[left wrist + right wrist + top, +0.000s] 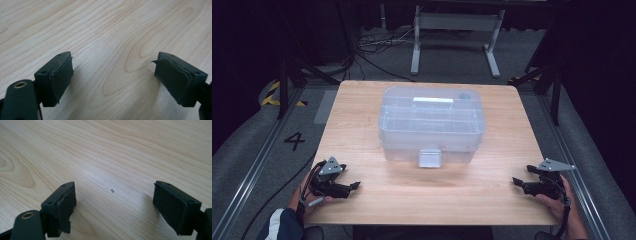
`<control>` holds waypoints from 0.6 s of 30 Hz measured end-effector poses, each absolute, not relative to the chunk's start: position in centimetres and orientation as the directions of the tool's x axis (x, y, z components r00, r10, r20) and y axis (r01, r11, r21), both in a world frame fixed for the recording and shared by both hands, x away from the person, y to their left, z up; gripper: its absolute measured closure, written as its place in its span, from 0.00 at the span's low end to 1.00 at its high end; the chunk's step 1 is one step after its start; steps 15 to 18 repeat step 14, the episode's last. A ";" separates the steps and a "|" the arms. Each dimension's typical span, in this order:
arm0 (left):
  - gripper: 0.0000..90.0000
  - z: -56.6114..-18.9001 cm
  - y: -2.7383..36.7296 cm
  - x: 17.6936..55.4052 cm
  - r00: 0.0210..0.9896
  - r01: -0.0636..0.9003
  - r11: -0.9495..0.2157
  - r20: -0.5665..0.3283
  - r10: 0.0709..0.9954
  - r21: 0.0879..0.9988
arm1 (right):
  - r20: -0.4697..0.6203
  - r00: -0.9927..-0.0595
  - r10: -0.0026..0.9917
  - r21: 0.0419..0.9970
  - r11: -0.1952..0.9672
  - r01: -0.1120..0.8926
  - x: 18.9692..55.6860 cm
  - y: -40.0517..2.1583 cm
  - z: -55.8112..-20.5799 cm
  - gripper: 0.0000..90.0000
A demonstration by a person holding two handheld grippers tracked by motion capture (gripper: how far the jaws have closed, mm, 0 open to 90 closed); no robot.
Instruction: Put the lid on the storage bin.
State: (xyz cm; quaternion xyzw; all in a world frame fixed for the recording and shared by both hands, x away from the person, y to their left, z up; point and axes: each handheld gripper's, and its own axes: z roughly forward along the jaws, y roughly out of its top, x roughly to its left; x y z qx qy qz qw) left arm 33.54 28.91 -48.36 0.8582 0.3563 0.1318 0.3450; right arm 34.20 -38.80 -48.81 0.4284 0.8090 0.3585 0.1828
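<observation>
Bench: a light wooden bench [362, 120] with a pale grain carries everything; grey floor and dark frame legs lie beyond its far edge.
Box: a clear, rectangular plastic storage box [432, 125] with a lid stands upright at the middle of the bench, toward the far side, well apart from both claws.
Handle: a whitish bar handle [432, 102] lies flat on the lid.
Latch: a clear square latch [430, 157] sits on the near wall, facing the person.
Left claw: the black left claw [355, 185] rests at the near left corner, jaws wide apart, bare wood between them [113, 75].
Right claw: the black right claw [515, 181] rests at the near right edge, jaws wide apart over bare wood [113, 200].
In the way: open bench lies between each claw and the box.
Specks: two tiny dark specks [112, 191] lie on the wood between the right jaws.
</observation>
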 end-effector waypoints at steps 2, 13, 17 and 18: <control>0.17 -48.4 28.9 33.5 0.711 0.521 -0.508 -0.020 0.702 0.686 | 0.012 -0.566 0.824 0.737 0.376 0.562 34.2 -38.8 -48.8 0.21; 0.17 -48.4 28.9 33.6 0.712 0.519 -0.509 -0.018 0.702 0.686 | 0.011 -0.565 0.825 0.736 0.376 0.562 34.2 -38.8 -48.8 0.21; 0.17 -48.3 28.9 33.6 0.713 0.518 -0.512 -0.015 0.701 0.685 | 0.011 -0.565 0.825 0.736 0.376 0.563 34.2 -38.8 -48.8 0.21; 0.17 -48.3 28.9 33.6 0.713 0.518 -0.512 -0.015 0.701 0.685 | 0.011 -0.565 0.825 0.736 0.376 0.563 34.2 -38.8 -48.8 0.21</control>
